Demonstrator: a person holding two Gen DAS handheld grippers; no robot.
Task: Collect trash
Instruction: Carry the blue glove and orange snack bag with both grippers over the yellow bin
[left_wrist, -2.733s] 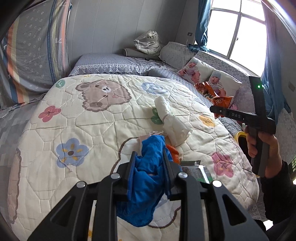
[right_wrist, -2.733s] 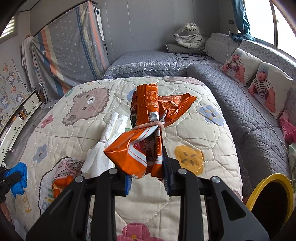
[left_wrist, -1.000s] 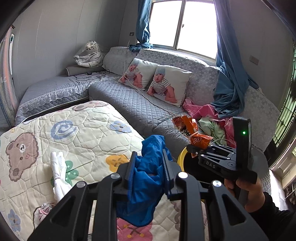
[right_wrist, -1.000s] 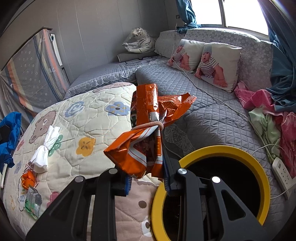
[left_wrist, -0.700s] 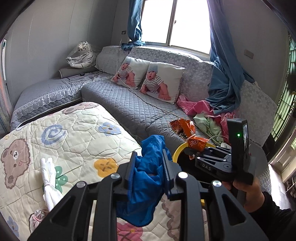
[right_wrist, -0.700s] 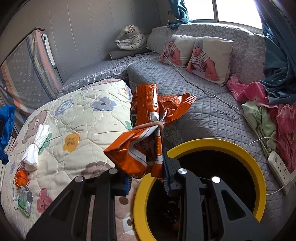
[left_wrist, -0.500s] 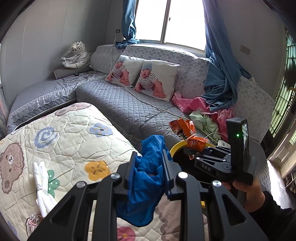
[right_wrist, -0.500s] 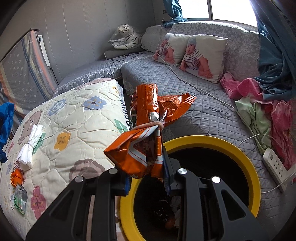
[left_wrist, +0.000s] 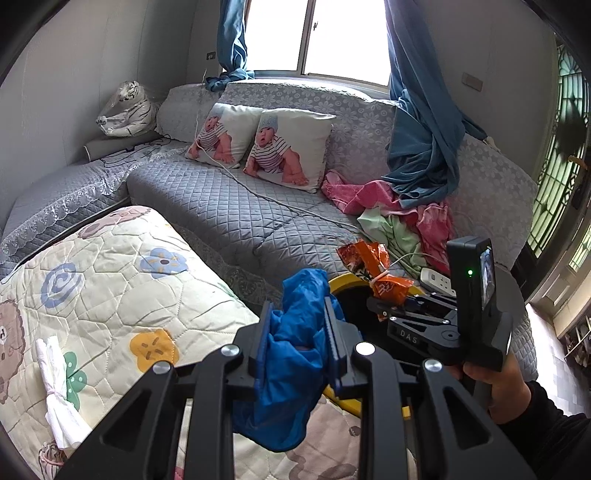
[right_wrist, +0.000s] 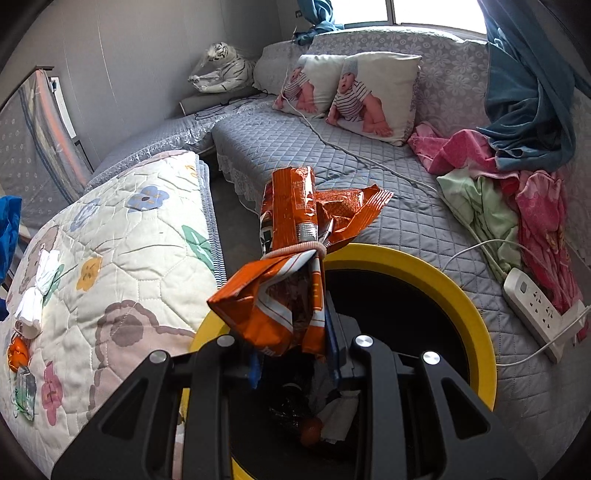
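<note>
The right gripper hangs over the yellow-rimmed bin, its jaws clenched on an orange wrapper. The left gripper grasps a blue bag above the bed's corner nearest the bin. Tissue lies near the bed's left edge.

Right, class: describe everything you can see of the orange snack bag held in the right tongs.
The orange snack bag is crinkled foil-like plastic, orange with white stripes, cinched at its middle by a pinkish rubber band. Its open top flares above the band and the body bulges below. It stands roughly upright, its lower end pinched between the right tongs, above the mouth of the yellow-rimmed bin. Nothing else touches it.
</note>
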